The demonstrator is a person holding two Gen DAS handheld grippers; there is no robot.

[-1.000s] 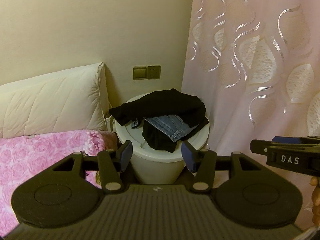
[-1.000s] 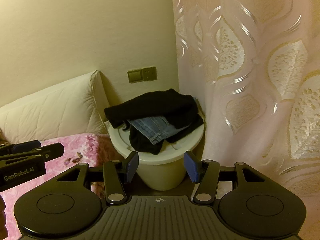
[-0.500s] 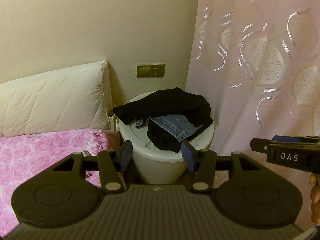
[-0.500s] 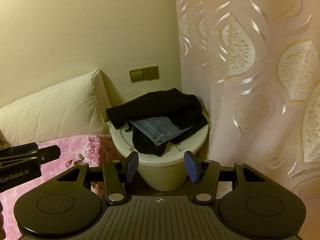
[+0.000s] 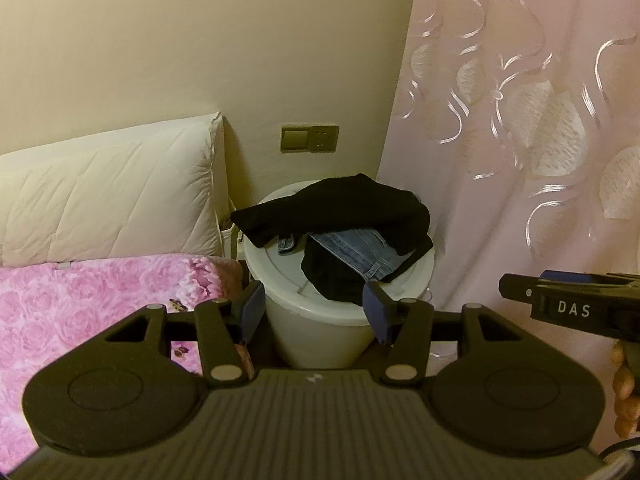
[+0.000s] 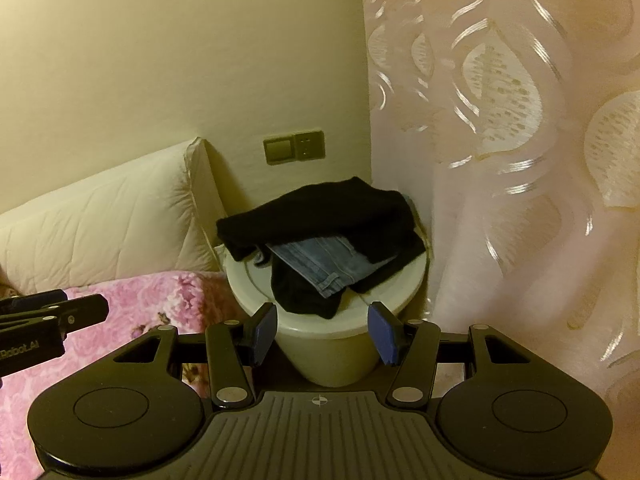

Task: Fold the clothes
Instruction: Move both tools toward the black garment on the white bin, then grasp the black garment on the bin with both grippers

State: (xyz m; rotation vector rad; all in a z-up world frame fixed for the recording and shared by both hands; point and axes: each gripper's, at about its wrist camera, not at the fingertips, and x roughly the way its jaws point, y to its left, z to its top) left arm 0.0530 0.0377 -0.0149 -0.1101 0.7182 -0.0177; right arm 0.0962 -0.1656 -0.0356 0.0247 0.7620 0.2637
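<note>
My left gripper (image 5: 314,312) pointed at the white bin (image 5: 320,320) in the corner, its 2 blue-padded fingers (image 5: 253,308) spread wide with nothing between them. On the bin's lid lay a heap of clothes: a black garment (image 5: 340,210) draped over blue jeans (image 5: 360,250), with more black cloth under the jeans hanging toward the lid's front edge. A white pillow (image 5: 108,192) stood against the wall to the left, above a pink rose-patterned blanket (image 5: 92,304). A pale patterned curtain (image 5: 520,140) hung to the right. My right gripper (image 5: 568,308) poked in from the right edge, side-on.
</note>
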